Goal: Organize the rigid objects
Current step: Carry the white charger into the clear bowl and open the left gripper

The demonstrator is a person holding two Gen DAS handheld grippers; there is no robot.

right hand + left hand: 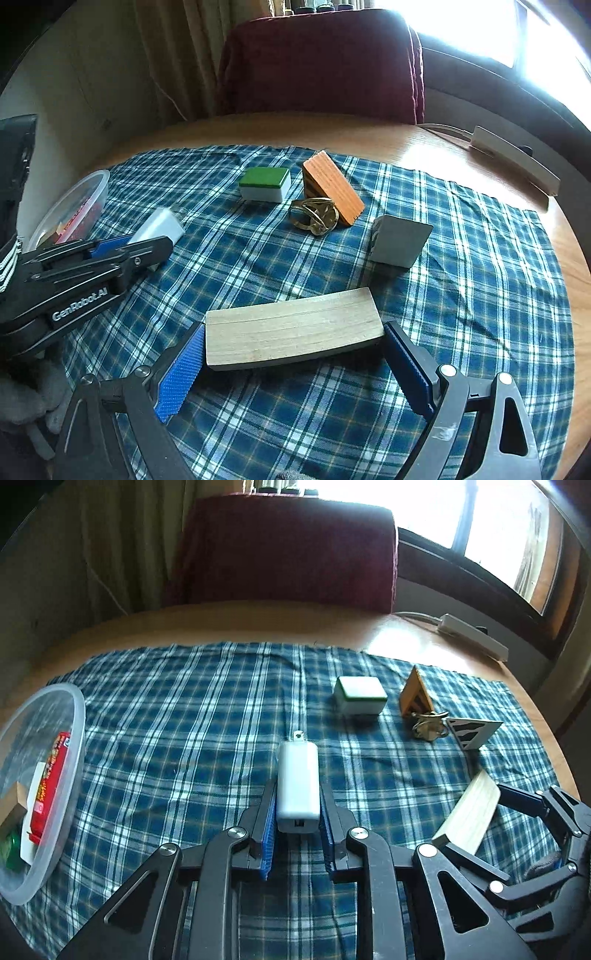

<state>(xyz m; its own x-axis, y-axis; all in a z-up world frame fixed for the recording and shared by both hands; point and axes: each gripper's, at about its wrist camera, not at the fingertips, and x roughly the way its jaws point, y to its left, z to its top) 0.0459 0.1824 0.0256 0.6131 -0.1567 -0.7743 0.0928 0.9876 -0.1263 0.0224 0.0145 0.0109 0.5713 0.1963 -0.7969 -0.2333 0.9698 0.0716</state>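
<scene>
While gripped, white charger level.

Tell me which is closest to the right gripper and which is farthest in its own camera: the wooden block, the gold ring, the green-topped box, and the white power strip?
From the right gripper:
1. Wooden block, right between its fingers.
2. Gold ring, mid-cloth, straight ahead.
3. Green-topped box, farther back, slightly left.
4. White power strip, off the cloth, far right.
</scene>
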